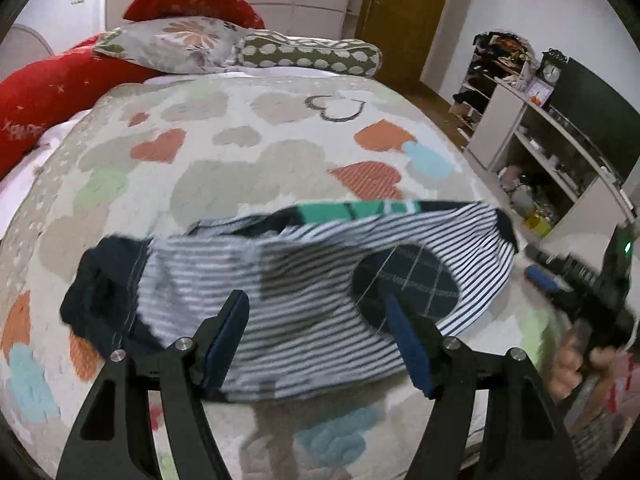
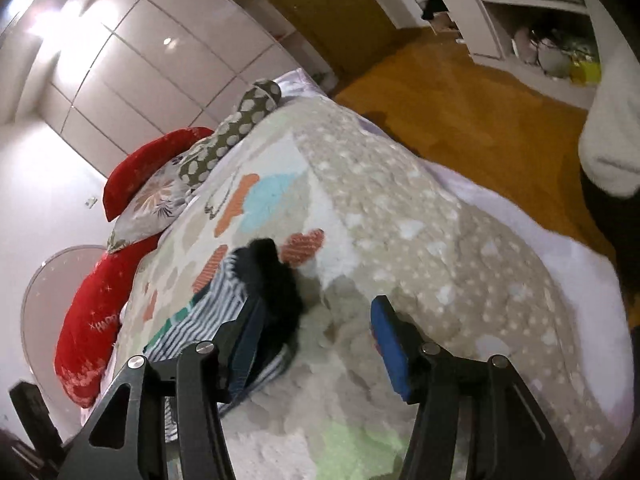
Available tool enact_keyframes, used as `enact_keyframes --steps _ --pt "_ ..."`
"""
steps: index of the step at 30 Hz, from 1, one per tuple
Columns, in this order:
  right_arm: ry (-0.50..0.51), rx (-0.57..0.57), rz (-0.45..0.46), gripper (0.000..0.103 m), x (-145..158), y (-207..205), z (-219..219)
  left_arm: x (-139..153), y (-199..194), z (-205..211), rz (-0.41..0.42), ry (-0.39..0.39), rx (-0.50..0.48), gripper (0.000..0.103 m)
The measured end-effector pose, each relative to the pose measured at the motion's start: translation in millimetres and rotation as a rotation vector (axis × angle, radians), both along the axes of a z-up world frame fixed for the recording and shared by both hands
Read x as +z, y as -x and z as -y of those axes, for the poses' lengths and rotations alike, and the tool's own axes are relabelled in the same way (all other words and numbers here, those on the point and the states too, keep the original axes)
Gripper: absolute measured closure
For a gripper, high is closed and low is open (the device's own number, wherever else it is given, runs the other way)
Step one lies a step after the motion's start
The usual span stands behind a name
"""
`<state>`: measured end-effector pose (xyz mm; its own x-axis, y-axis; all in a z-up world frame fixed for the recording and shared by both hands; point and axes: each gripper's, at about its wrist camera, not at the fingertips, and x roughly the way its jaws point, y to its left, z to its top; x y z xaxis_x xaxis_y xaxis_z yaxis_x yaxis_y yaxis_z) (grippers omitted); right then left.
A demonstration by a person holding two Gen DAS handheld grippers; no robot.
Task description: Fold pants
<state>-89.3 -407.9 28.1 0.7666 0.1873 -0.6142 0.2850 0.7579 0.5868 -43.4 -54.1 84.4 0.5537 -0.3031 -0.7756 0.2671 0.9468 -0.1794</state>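
The striped pants (image 1: 280, 292) lie bunched and partly folded on the heart-patterned bedspread (image 1: 240, 152). A green waistband runs along their far edge, a dark oval patch (image 1: 404, 284) sits at the right and a navy cuff at the left. My left gripper (image 1: 316, 316) hovers open over their near part, its pads touching no cloth. At the right, a hand holds my right gripper (image 1: 534, 266) beside the pants' right end. In the right wrist view the right gripper (image 2: 316, 320) is open over bare bedspread (image 2: 420, 240), its left finger beside the pants' (image 2: 216, 304) dark cuff (image 2: 276, 280).
Red pillows (image 1: 60, 88), a floral pillow (image 1: 176, 44) and a dotted bolster (image 1: 312, 54) lie at the head of the bed. A cluttered white shelf unit (image 1: 540, 152) stands beyond the bed's right edge, across wooden floor (image 2: 460, 92). A white sleeve (image 2: 612, 140) hangs at the right.
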Motion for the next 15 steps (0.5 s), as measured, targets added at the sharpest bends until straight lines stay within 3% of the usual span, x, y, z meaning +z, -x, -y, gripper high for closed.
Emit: enact_keyframes --steps 7,15 --pt "0.113 0.106 0.017 0.04 3.3 -8.9 -32.9 19.4 -56.3 74.3 -0.058 -0.014 -0.181 0.033" --pt "0.16 0.133 0.004 0.039 -2.1 -16.7 -40.1 -8.8 -116.1 188.9 -0.21 -0.02 -0.335 0.033"
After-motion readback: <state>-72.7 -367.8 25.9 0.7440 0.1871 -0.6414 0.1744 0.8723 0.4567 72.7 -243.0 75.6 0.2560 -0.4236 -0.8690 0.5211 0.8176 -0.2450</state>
